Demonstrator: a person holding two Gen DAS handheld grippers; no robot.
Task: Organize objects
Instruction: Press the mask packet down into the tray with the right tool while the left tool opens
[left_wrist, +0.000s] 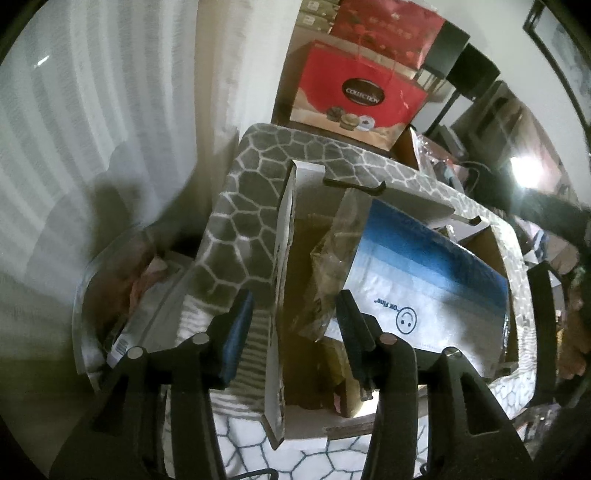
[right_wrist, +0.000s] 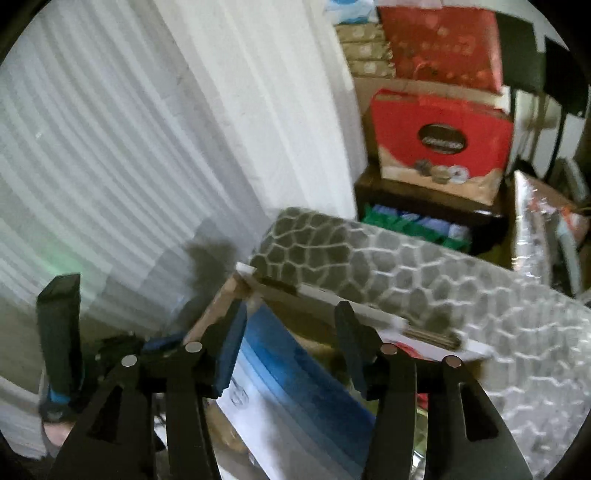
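Note:
An open cardboard box (left_wrist: 280, 229) with white flaps stands on a grey pebble-patterned mat (left_wrist: 243, 206). Inside lie a blue and white mailer bag (left_wrist: 436, 280) with a smiley print and a crinkled clear wrapper (left_wrist: 325, 266) around something brown. My left gripper (left_wrist: 293, 328) is open and straddles the box's left flap, with the pads clear of it. From the right wrist view, my right gripper (right_wrist: 291, 350) hangs open over the mailer bag (right_wrist: 295, 384) and box rim (right_wrist: 332, 295), holding nothing. A sleeve and hand (left_wrist: 572, 332) show at the right edge.
A red "Collection" gift box (left_wrist: 354, 96) with a red bag (left_wrist: 384, 26) on top stands behind the mat. White pleated curtain (left_wrist: 92, 129) fills the left. A clear plastic tub (left_wrist: 110, 295) sits left of the box. A silver foil bag (right_wrist: 535, 236) leans at the right.

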